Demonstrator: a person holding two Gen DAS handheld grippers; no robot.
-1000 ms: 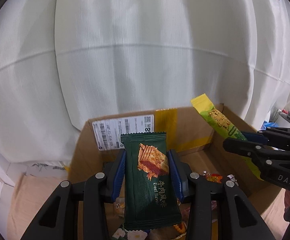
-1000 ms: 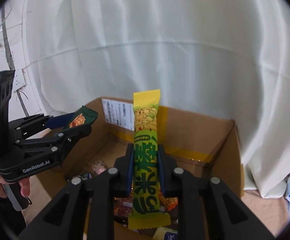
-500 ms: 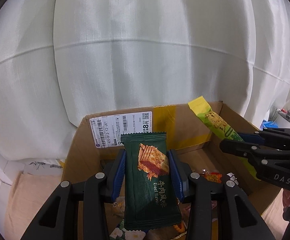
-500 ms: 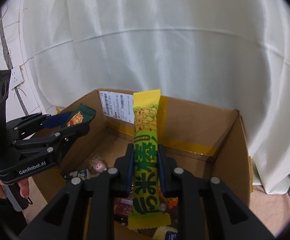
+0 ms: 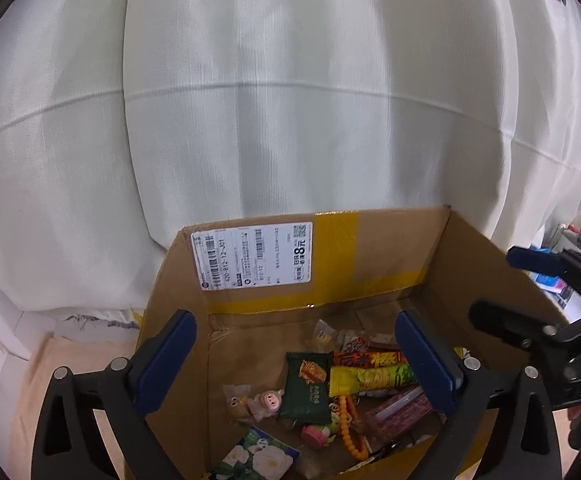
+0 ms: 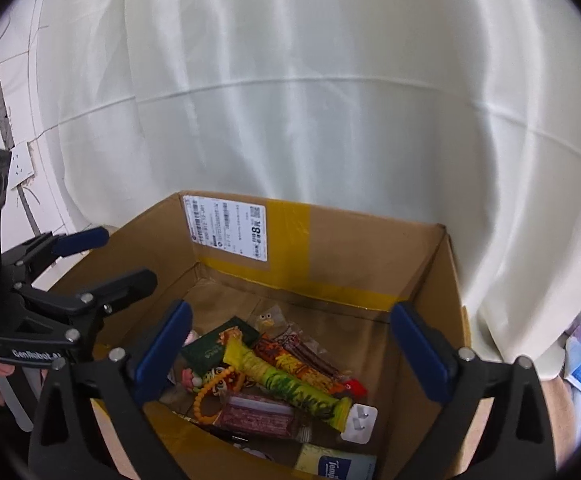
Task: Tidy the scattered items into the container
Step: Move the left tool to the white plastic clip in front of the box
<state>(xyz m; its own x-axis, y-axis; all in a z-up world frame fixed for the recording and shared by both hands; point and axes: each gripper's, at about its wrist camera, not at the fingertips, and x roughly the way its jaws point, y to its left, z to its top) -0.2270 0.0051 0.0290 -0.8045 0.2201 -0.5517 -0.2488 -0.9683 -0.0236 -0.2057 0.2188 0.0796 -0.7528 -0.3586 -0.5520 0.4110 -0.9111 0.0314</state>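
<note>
Below both opening, empty grippers, left (image 5: 294, 354) and right (image 6: 290, 350), a cardboard box (image 6: 370, 252) of snacks sits against white curtain (image 6: 310, 80) on beige floor (image 5: 70, 354).

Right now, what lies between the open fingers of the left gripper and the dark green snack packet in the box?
Nothing: in the left wrist view the left gripper, jaws opening, hangs above the green packet, which lies in the cardboard box.

The floral packet (image 5: 256, 454) and tissue pack (image 6: 336, 466) are cut off by the bottom edge.
</note>
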